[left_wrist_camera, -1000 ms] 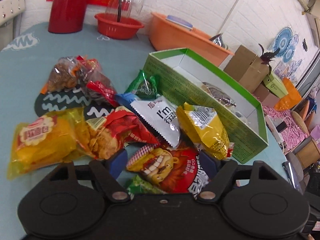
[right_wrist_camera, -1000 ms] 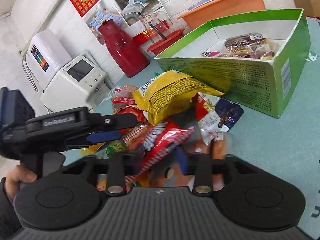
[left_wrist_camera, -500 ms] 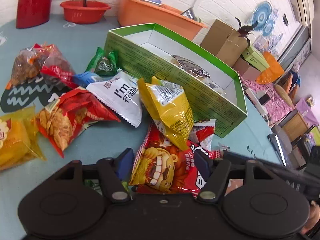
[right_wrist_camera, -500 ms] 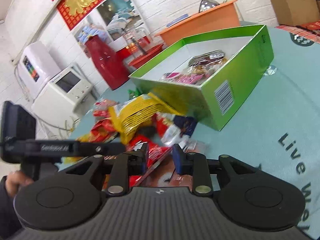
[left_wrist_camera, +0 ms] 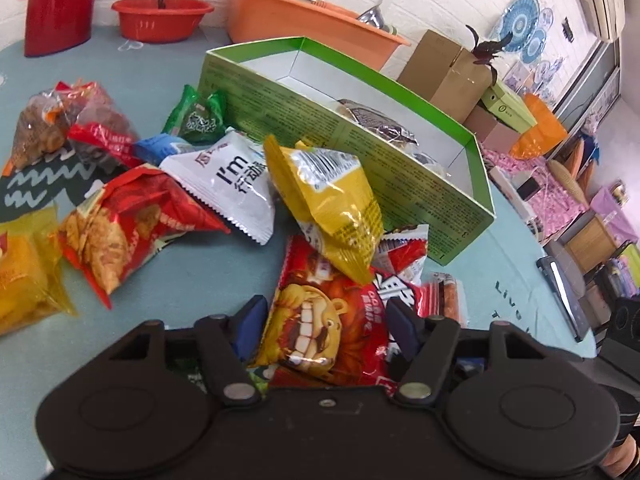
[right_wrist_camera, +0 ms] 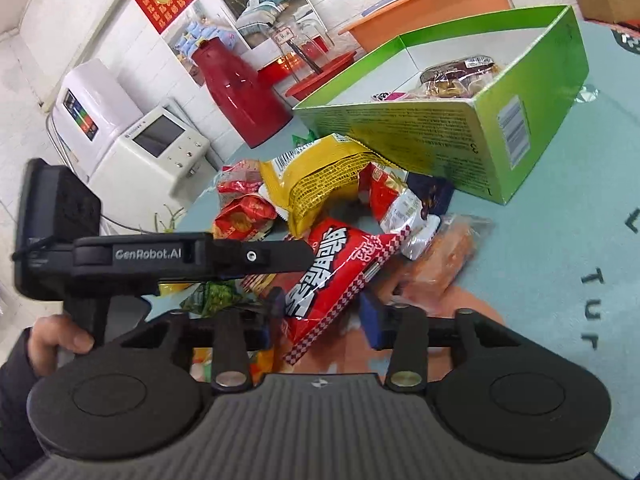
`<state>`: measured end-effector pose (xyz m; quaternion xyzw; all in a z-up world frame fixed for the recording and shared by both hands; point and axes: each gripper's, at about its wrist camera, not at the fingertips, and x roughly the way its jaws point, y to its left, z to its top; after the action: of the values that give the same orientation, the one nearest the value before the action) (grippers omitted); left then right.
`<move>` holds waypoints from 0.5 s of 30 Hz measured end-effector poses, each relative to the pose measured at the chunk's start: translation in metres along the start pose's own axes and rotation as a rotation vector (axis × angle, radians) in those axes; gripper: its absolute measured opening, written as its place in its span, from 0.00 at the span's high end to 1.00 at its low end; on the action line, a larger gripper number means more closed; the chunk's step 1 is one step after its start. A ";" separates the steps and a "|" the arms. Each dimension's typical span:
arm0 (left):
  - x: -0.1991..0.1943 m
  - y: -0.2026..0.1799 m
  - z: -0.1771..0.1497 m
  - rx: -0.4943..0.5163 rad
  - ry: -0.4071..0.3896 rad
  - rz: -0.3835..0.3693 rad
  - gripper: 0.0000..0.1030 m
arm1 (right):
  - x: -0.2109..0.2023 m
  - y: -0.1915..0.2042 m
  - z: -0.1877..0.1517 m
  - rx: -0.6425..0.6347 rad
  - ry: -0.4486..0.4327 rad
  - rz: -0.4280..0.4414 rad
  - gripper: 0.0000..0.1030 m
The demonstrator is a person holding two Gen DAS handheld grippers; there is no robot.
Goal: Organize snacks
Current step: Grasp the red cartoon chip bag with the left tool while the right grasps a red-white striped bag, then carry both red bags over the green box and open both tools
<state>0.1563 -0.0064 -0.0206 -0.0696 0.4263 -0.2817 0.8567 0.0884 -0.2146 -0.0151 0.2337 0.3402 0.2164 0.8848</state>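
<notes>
A pile of snack packets lies on the teal table beside an open green box (left_wrist_camera: 400, 184) that holds a few wrapped snacks (left_wrist_camera: 376, 124). My left gripper (left_wrist_camera: 326, 322) is open, its blue pads either side of a red packet with a grinning lion (left_wrist_camera: 328, 328). A yellow packet (left_wrist_camera: 332, 204) leans on the red one and on the box wall. In the right wrist view my right gripper (right_wrist_camera: 324, 312) is open around the end of the same red packet (right_wrist_camera: 332, 276), and the left gripper (right_wrist_camera: 192, 256) reaches in from the left. The green box (right_wrist_camera: 448, 144) stands beyond.
Other packets lie to the left: white (left_wrist_camera: 236, 184), red chips (left_wrist_camera: 120, 224), yellow (left_wrist_camera: 24, 280), green (left_wrist_camera: 196, 118), clear-wrapped nuts (left_wrist_camera: 48, 124). At the back stand a red jug (left_wrist_camera: 60, 4), a red bowl (left_wrist_camera: 160, 16) and an orange tub (left_wrist_camera: 304, 16). An orange-filled clear packet (right_wrist_camera: 448, 256) lies by the pile.
The right gripper's jaws have widened and the red packet's end now lies between them. The left gripper has stayed open around the lion packet, with the view shifted toward the box.
</notes>
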 end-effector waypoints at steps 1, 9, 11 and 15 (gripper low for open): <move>-0.001 -0.004 -0.002 0.000 -0.007 0.001 0.31 | 0.001 0.000 0.001 -0.006 -0.001 -0.001 0.50; -0.031 -0.026 -0.005 0.005 -0.082 -0.019 0.41 | -0.035 -0.001 0.007 -0.031 -0.047 0.029 0.63; -0.041 -0.038 0.001 0.033 -0.124 -0.020 0.41 | -0.046 0.004 0.012 -0.054 -0.085 0.037 0.63; -0.061 -0.057 0.019 0.073 -0.211 -0.030 0.44 | -0.065 0.010 0.031 -0.096 -0.171 0.056 0.63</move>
<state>0.1177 -0.0234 0.0542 -0.0741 0.3220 -0.3011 0.8945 0.0640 -0.2497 0.0435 0.2181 0.2459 0.2366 0.9143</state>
